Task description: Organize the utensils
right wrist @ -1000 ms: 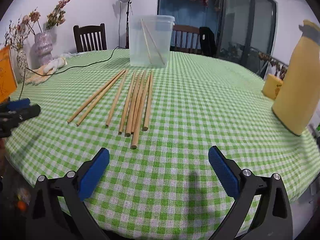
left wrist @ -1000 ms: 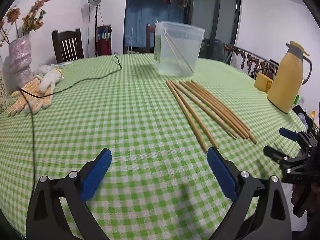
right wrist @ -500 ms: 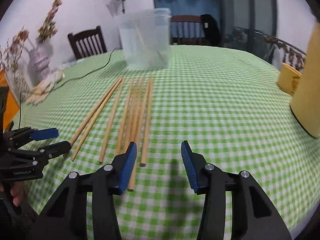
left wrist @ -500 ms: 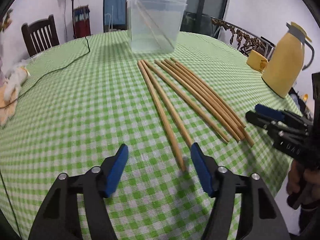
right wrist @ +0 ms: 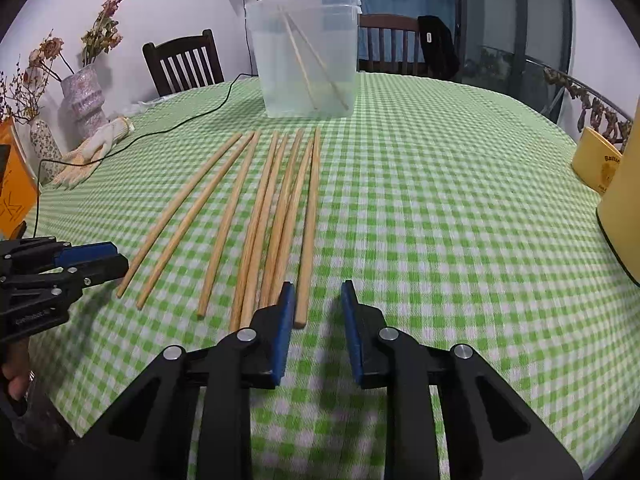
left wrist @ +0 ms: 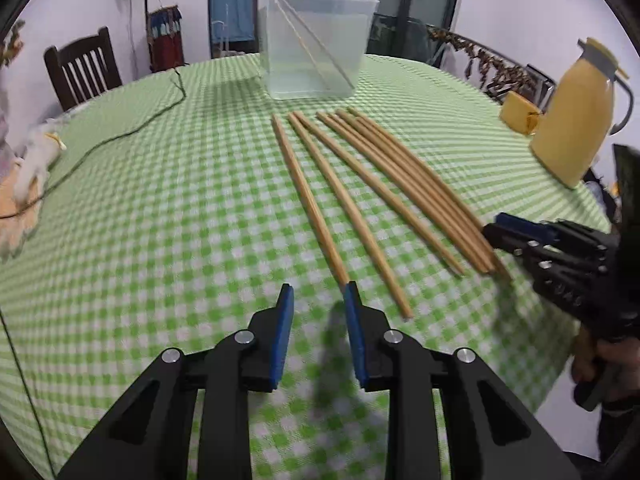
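The chopsticks [right wrist: 276,216] are laid in a row before the clear container [right wrist: 308,56]. The pick-up step is judged in hand: left gripper [left wrist: 318,296] and right gripper [right wrist: 316,296] are held narrowly parted, empty, at the near tips. One tip must be straddled, then clamped.

Chopsticks [right wrist: 260,216] in row on table [right wrist: 440,220]; tub [right wrist: 306,56] behind holding 2 more; jug [left wrist: 576,128] at right.

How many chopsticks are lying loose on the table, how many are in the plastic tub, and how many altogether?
Loose chopsticks on the table: 8
Chopsticks inside the tub: 2
Total: 10
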`<move>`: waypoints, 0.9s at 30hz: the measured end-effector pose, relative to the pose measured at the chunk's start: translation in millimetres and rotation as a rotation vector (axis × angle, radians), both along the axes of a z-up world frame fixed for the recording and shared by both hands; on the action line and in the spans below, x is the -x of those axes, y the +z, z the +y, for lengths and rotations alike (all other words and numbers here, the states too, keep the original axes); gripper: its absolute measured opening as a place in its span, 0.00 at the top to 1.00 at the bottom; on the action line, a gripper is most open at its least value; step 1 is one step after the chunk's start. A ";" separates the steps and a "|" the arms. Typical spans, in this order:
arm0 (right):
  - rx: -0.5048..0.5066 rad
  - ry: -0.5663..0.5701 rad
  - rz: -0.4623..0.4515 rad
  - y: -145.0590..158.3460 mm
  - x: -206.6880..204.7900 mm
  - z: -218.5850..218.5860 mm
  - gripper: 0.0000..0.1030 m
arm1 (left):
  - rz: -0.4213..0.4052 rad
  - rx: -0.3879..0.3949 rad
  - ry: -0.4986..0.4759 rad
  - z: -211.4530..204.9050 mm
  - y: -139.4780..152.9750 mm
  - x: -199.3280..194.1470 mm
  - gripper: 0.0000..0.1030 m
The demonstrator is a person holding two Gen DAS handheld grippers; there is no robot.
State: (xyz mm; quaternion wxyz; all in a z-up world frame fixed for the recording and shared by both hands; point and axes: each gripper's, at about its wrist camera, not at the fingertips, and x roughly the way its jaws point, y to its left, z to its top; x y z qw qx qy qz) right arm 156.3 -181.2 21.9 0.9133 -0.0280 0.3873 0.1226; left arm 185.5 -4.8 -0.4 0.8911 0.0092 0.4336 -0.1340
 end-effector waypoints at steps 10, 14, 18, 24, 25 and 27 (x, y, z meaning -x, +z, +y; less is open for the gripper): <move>0.004 -0.012 -0.017 -1.3 7.8 -3.3 0.89 | 0.014 0.027 -0.045 -13.5 1.7 4.0 0.69; 0.000 -0.017 -0.027 -1.1 12.7 -5.7 0.89 | -0.026 -0.066 -0.049 -26.3 -0.5 5.0 0.69; 0.017 -0.017 -0.044 -1.5 17.8 -4.0 0.89 | -0.030 -0.113 -0.039 -25.2 1.0 6.3 0.91; -0.033 -0.015 -0.060 -3.6 26.4 -14.0 0.89 | 0.020 0.008 0.030 3.2 2.1 2.4 0.97; -0.041 -0.014 -0.061 -3.7 26.8 -15.9 0.89 | 0.029 0.027 0.036 5.1 2.2 3.2 0.97; -0.046 -0.015 -0.062 -3.4 26.7 -16.8 0.89 | 0.033 0.028 0.024 2.9 2.2 5.0 0.90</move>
